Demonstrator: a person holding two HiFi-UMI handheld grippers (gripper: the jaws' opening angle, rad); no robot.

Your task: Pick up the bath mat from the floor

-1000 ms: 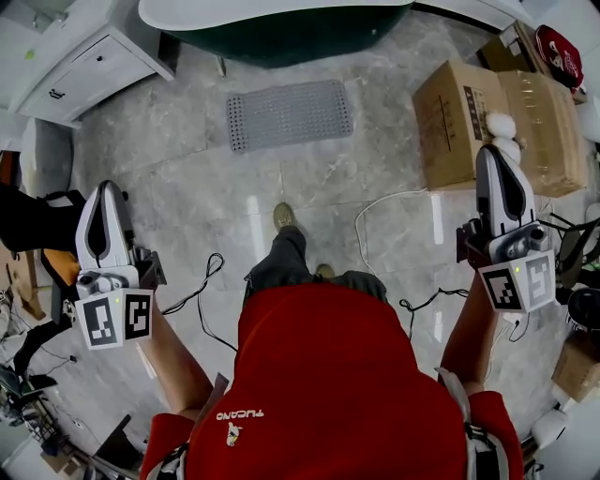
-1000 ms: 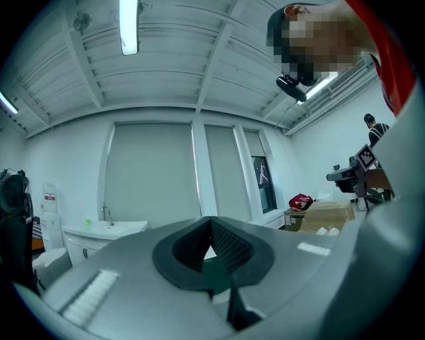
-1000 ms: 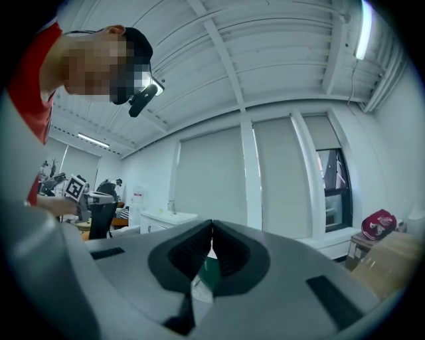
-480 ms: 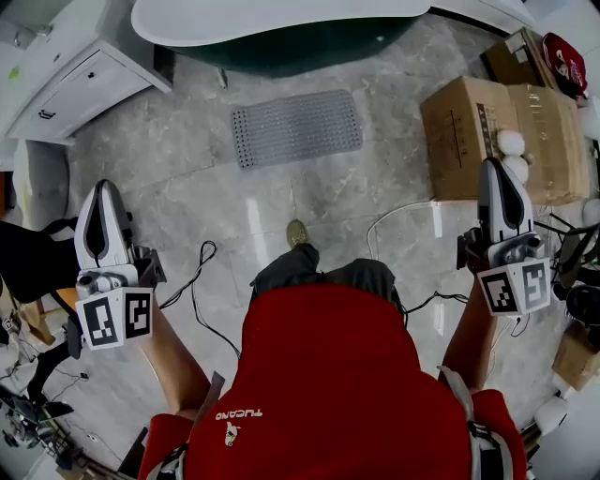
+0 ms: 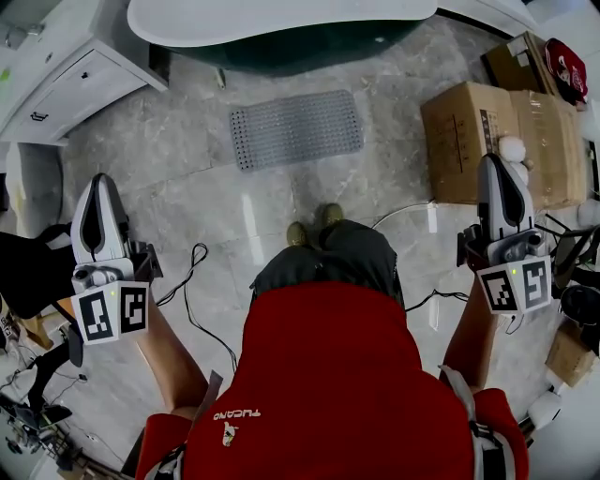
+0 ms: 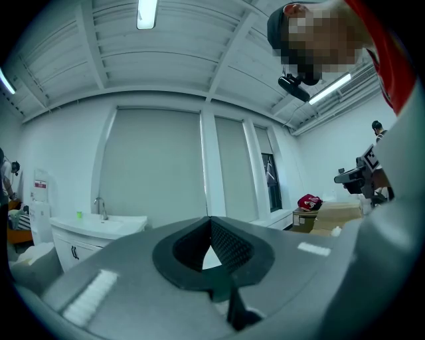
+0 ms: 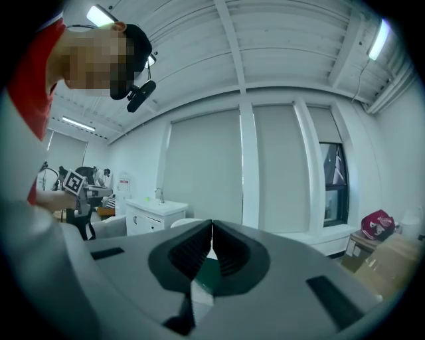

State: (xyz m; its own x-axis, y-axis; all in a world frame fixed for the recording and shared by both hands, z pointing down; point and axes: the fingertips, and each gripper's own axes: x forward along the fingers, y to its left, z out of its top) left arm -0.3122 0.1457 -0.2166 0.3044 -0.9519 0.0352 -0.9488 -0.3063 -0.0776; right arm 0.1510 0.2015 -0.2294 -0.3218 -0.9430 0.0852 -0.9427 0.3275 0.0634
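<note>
Walked up to the bath mat (image 5: 296,128); stoop not yet begun.
Feet (image 5: 315,225) now side by side, one leading a second ago; bath mat flat on the floor (image 5: 216,202) at 12 o'clock, slightly nearer than before. Left tongs (image 5: 97,187) at 9 o'clock and right tongs (image 5: 498,167) at 3 still raised, shut tight, gripping nothing.

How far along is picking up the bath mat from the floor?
Done: nothing. The bath mat lies flat on the floor by the tub. In hand: nothing; the left gripper and right gripper are shut, empty, away from it. Left: reach down, grip, lift.
</note>
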